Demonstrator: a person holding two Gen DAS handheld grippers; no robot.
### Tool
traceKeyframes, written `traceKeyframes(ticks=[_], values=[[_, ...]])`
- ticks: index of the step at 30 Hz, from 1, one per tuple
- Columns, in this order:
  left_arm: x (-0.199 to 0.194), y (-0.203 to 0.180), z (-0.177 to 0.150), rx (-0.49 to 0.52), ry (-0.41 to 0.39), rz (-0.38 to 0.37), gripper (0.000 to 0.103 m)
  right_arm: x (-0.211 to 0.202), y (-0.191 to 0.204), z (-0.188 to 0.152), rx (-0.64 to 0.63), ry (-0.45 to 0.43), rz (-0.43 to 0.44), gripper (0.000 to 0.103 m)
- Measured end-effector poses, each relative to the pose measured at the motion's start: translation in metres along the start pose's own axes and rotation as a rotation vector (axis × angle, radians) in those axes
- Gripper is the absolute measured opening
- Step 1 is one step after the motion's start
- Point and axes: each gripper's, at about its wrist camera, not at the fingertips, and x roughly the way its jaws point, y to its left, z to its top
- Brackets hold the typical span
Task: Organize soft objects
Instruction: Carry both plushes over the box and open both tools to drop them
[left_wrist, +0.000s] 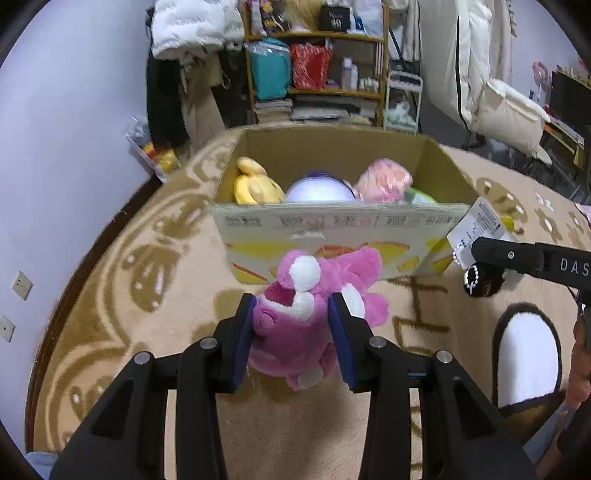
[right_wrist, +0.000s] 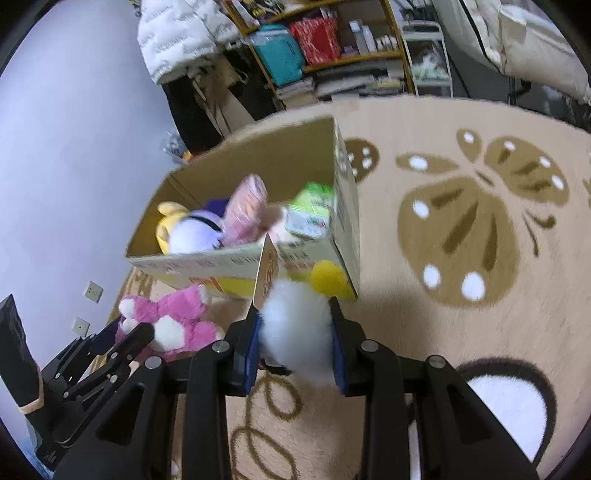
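My left gripper (left_wrist: 291, 306) is shut on a pink plush bear (left_wrist: 314, 306) with white ears and holds it just in front of the cardboard box (left_wrist: 332, 225). The bear also shows in the right wrist view (right_wrist: 173, 317). My right gripper (right_wrist: 293, 314) is shut on a white fluffy plush (right_wrist: 295, 328) with a yellow tip and a paper tag, near the box's front right corner (right_wrist: 343, 258). In the box lie a yellow plush (left_wrist: 255, 184), a white and purple plush (left_wrist: 319, 190), a pink plush (left_wrist: 384, 181) and a green packet (right_wrist: 310, 210).
The box stands on a beige rug (right_wrist: 461, 229) with brown patterns. A wooden shelf (left_wrist: 317, 66) full of bags and books stands behind it, with white coats (left_wrist: 188, 26) and a wall to the left. A bag of toys (left_wrist: 155, 151) leans on the wall.
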Motion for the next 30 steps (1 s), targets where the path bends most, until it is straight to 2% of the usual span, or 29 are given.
traceKeyframes(ticks=[11,21,30], values=[[-0.051,0.012,0.011,-0.035,-0.164,0.058,0.038,-0.038,0.024,0.017,-0.055,-0.170,0.017,0.033],[-0.082,0.021,0.027,-0.041,-0.286,0.096,0.038,-0.042,0.031,0.034,-0.083,-0.221,0.012,0.033],[-0.070,0.030,0.053,-0.045,-0.326,0.128,0.038,-0.030,0.036,0.053,-0.114,-0.239,-0.015,0.033]])
